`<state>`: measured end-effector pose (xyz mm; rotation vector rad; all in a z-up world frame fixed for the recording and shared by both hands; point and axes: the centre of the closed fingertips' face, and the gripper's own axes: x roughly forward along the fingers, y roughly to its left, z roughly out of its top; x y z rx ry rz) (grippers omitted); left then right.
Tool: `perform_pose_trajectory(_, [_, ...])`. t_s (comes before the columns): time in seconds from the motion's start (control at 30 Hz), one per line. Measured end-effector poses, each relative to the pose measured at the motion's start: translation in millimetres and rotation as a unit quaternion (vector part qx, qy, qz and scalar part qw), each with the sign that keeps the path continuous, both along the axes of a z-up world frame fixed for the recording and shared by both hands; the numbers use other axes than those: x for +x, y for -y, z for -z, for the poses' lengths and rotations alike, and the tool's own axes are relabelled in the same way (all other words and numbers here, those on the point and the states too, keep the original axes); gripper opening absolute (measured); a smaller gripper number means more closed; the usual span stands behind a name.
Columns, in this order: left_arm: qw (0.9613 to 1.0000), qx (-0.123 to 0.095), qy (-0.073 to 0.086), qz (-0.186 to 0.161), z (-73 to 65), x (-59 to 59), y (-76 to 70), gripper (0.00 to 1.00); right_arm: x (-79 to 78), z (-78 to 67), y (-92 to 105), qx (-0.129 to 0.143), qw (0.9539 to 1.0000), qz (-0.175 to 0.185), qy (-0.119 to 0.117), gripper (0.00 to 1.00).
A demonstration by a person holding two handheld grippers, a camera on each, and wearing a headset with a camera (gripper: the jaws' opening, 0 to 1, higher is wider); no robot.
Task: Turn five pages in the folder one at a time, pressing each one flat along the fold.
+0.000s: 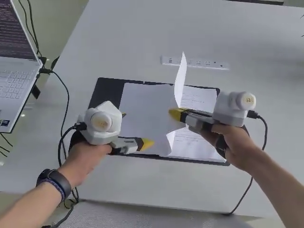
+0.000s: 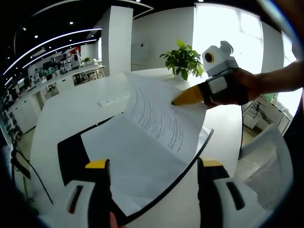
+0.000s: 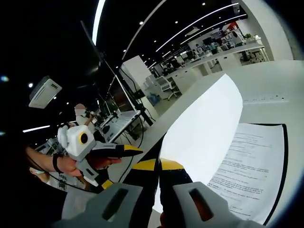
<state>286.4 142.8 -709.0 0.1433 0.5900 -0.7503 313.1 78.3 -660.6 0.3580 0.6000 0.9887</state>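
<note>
right gripper (image 1: pixel 174 113) clamped on lifted page (image 1: pixel 179 80), print illegible, left gripper (image 1: pixel 148 143) spread

Three close views, one shared folder (image 1: pixel 102 94)

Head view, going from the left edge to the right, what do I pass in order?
laptop → cable → left gripper → right gripper, shut on the lifted page

Likely open-plan office: desk rows (image 3: pixel 225 53), ceiling strip lights (image 3: pixel 99 19), laptop (image 1: pixel 12 80).
</note>
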Motion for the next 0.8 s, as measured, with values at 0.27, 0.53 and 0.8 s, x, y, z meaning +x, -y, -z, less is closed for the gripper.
perform_pose_trajectory(0.27, [0.9997,-0.003,-0.003,-0.022,1.4,-9.7,-25.8,0.74,-1.5,5.7,-37.5,0.008,0.9994,-0.032,-0.011,0.0])
perform_pose_trajectory(0.53, [0.9991,-0.005,-0.005,-0.043,1.9,-17.6,-45.6,0.75,-7.4,24.6,-70.5,0.005,0.9975,-0.063,-0.033,0.0])
perform_pose_trajectory(0.8, [0.998,-0.016,-0.009,-0.061,3.2,-25.4,-57.2,0.74,-9.6,44.3,-97.7,-0.002,0.9949,-0.084,-0.056,0.0])
